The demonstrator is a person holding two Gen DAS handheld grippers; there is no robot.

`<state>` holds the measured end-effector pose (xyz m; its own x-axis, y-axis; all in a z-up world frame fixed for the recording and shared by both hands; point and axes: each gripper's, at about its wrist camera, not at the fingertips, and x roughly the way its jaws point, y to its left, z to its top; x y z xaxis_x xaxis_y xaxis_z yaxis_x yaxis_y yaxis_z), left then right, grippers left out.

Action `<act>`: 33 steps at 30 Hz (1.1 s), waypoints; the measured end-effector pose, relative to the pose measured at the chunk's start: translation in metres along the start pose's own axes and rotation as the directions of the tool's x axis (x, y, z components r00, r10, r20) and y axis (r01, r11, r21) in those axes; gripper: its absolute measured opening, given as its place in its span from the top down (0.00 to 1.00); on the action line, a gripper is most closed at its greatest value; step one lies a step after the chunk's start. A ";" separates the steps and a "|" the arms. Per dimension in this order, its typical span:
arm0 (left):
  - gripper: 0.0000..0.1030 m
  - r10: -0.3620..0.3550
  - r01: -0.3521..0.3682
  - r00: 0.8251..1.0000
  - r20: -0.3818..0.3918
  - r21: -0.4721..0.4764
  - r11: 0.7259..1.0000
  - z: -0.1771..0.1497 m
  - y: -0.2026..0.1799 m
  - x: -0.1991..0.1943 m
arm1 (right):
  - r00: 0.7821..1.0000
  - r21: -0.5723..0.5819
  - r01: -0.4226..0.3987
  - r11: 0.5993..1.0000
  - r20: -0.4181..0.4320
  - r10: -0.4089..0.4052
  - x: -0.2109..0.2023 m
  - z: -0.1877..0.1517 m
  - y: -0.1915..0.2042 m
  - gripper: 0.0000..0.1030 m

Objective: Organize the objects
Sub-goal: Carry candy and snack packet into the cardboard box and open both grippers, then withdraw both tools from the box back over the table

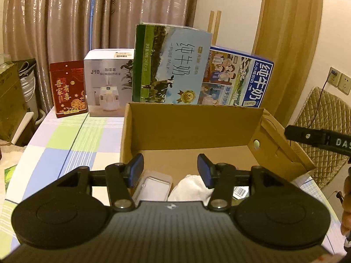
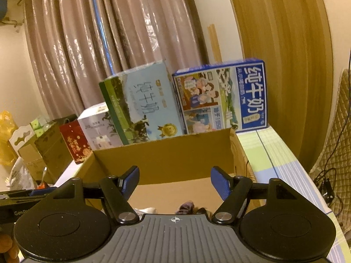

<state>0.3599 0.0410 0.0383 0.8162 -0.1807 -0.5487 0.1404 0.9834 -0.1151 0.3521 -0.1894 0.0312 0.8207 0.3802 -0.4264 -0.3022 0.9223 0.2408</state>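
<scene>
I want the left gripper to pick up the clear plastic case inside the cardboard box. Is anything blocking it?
Nothing visible does. The open left gripper hovers above the clear plastic case; the white cloth lies beside it in the brown cardboard box.

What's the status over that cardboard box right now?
Left gripper open, empty; right gripper likewise. Open brown cardboard box holds clear plastic case and white cloth. Nothing blocks it.

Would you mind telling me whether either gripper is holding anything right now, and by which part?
Nothing is held. The left gripper and the right gripper are both open, with only the cardboard box showing between their fingers.
</scene>
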 end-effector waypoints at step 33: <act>0.30 0.035 -0.034 0.991 -0.131 0.007 0.999 -0.162 -0.022 -0.155 | 0.948 -0.152 -0.050 0.987 -0.319 -0.001 -0.142 -0.154 0.019 0.18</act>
<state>0.1391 0.0446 -0.0082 0.7404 -0.1471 -0.6559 0.1164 0.9891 -0.0905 0.1552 -0.2154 -0.0385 0.6236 0.3814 -0.6824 -0.4131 0.9018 0.1266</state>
